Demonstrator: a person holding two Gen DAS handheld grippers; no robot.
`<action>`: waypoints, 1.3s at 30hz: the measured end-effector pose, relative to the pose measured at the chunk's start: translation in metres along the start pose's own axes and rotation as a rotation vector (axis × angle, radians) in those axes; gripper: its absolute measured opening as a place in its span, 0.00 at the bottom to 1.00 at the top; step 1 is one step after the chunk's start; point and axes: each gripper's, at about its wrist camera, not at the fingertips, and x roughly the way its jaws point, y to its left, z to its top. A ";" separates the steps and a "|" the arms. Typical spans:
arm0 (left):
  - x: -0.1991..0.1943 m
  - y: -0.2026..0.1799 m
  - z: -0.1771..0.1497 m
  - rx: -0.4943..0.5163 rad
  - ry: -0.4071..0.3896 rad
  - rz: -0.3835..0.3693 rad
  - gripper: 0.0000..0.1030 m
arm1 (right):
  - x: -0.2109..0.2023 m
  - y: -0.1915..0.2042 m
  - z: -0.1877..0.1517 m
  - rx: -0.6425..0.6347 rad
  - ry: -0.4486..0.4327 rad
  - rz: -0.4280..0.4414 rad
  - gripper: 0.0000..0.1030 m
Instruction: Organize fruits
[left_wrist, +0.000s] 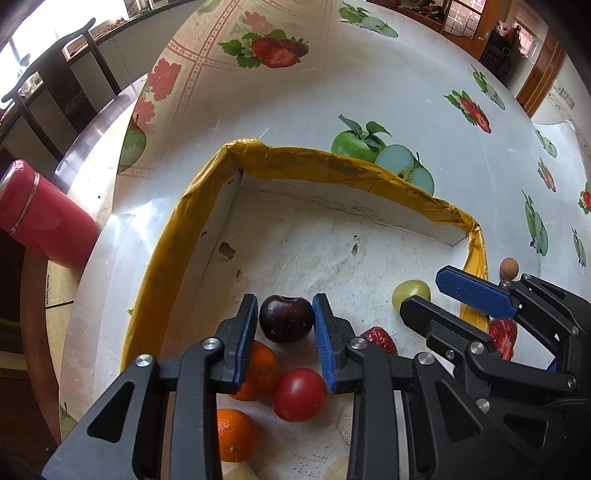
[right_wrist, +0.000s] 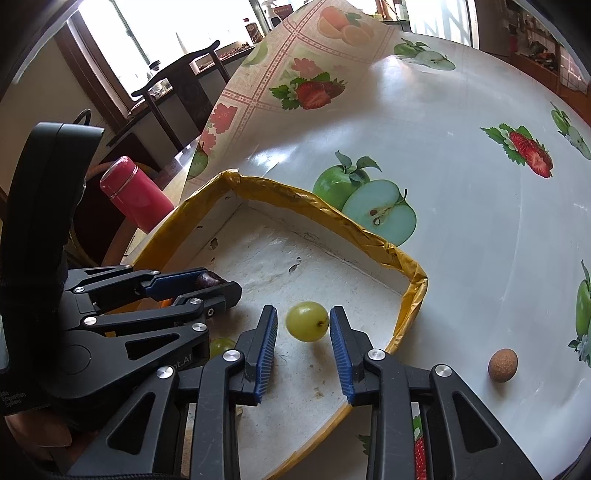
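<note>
A white tray with a yellow taped rim (left_wrist: 332, 158) (right_wrist: 332, 210) lies on the fruit-print tablecloth. My left gripper (left_wrist: 285, 301) (right_wrist: 221, 282) is open inside it, a dark cherry (left_wrist: 286, 317) lying between its blue pads with a thin gap. Under this gripper lie two oranges (left_wrist: 262, 369), a red tomato (left_wrist: 299, 395) and a strawberry (left_wrist: 380, 339). My right gripper (right_wrist: 303, 312) (left_wrist: 423, 291) is open around a green grape (right_wrist: 307, 320) (left_wrist: 410, 291) resting on the tray floor. A second grape (right_wrist: 221, 345) peeks out beneath the left gripper. A brown round fruit (right_wrist: 502, 364) (left_wrist: 509, 268) sits on the cloth outside the tray's right corner.
A pink flask (left_wrist: 40, 218) (right_wrist: 136, 195) stands at the table's left edge, close to the tray. Dark wooden chairs (left_wrist: 55, 85) are behind it. The cloth beyond the tray carries printed apples and strawberries.
</note>
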 end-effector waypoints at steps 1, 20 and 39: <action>-0.003 0.002 -0.001 -0.005 -0.009 0.011 0.49 | -0.001 0.000 -0.001 -0.001 -0.002 -0.003 0.35; -0.058 0.003 -0.062 0.032 -0.061 0.015 0.58 | -0.070 0.006 -0.035 -0.035 -0.048 0.018 0.50; -0.108 0.008 -0.155 0.050 -0.062 0.028 0.62 | -0.104 0.045 -0.092 -0.206 0.021 0.097 0.69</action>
